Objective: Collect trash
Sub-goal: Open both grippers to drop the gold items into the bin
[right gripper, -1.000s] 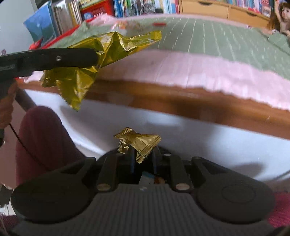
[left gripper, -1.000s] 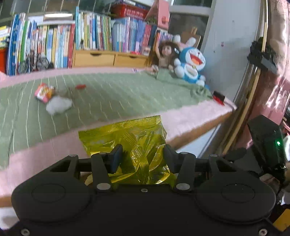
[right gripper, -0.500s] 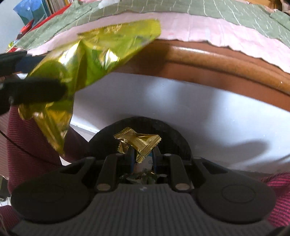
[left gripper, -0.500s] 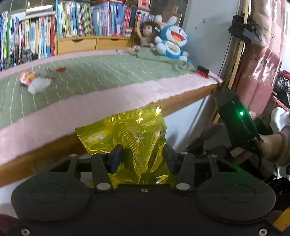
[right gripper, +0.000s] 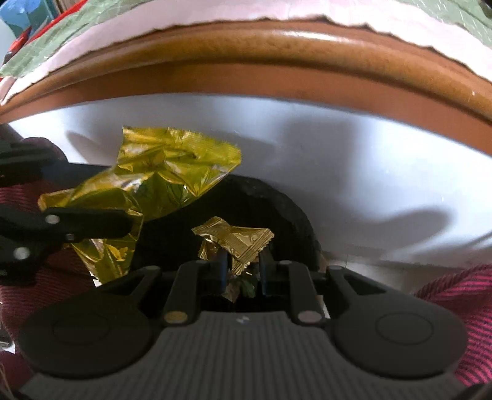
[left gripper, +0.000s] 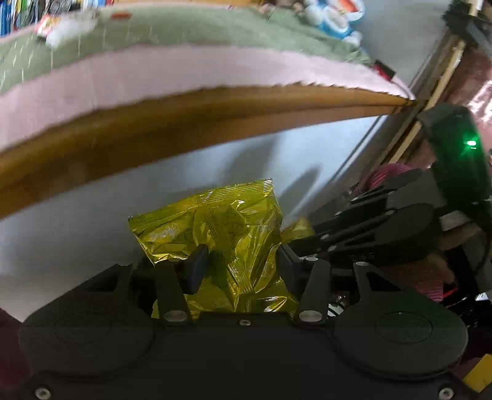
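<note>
A crumpled yellow foil snack bag [left gripper: 221, 227] sits between the fingers of my left gripper [left gripper: 241, 261], which is shut on it. In the right wrist view the same bag [right gripper: 166, 166] hangs at the left, over the rim of a black bin [right gripper: 286, 209]. My right gripper [right gripper: 243, 267] is shut on a small gold wrapper [right gripper: 240, 240] and points down into the bin's dark opening. From the left wrist view the right gripper [left gripper: 310, 230] lies just right of the bag. Both grippers are below the bed's wooden edge [left gripper: 184, 123].
The bed's white side panel [right gripper: 338, 154] stands right behind the bin. On the green cover lie a white tissue [left gripper: 66, 29] and a red wrapper [left gripper: 46, 21]; a blue plush toy [left gripper: 338, 15] sits at the far end. A person's dark red trouser legs [right gripper: 461, 295] flank the bin.
Both grippers have sunk from bed height to below its wooden edge and tilted downward. The black bin has come into view under the right gripper, and the yellow bag has moved over it.
</note>
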A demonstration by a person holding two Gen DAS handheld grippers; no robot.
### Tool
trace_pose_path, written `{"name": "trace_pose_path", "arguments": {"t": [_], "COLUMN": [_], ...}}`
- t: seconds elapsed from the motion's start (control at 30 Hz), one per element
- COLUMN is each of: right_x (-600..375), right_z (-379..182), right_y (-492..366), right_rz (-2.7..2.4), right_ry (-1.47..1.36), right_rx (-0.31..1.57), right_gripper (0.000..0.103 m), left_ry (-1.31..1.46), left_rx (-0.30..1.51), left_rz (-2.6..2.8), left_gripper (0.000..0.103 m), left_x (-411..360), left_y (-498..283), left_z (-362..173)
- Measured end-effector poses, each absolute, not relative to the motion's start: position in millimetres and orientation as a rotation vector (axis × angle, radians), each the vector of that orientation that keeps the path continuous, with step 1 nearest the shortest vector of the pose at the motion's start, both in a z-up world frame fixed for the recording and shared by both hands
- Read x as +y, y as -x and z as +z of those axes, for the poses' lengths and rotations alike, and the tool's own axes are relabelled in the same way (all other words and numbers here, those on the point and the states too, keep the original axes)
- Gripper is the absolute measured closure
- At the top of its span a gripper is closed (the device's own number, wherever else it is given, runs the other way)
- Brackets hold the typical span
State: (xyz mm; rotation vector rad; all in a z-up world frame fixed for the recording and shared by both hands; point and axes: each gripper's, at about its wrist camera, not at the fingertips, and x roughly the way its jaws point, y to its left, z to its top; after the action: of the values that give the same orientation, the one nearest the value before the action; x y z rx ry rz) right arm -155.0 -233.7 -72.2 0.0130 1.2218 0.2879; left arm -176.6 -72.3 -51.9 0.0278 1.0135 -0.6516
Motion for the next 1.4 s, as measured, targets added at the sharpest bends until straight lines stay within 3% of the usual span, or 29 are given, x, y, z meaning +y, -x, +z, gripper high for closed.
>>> {"name": "trace_pose_path", "arguments": {"t": [0.4, 1.0, 1.1, 1.2, 1.27, 1.4], "right_x": [-232, -239, -238, -237, -237, -238], "right_z": [-89, -101, -103, -104, -103, -102], "right_y": [135, 128, 129, 130, 130, 131], "right_rz": [0.287, 0.275, 0.271, 0.267, 0.267, 0.266], "right_ry": [-0.051, -0.083, -0.084, -0.087, -0.091, -0.09], "right_rx": [1.261, 1.272, 1.269, 1.267, 1.268, 1.263], "right_gripper": [0.078, 0.075, 0.075, 0.057, 0.056, 0.055], "left_ry": [0.056, 0.047, 0.038, 0.029, 0.03, 0.038], "left_rx": [1.193, 1.264, 1.27, 1.269, 1.269, 1.276], "left_rz": [-0.554, -0.49, -0.484, -0.479, -0.48, -0.479], "left_gripper": [0.056, 0.054, 0.047, 0.036, 0.029, 0.028], "left_x": [-87, -90, -96, -97, -95, -93], "left_y": [146, 139, 137, 136, 136, 135], "left_z": [-108, -129, -131, -132, -131, -130]}}
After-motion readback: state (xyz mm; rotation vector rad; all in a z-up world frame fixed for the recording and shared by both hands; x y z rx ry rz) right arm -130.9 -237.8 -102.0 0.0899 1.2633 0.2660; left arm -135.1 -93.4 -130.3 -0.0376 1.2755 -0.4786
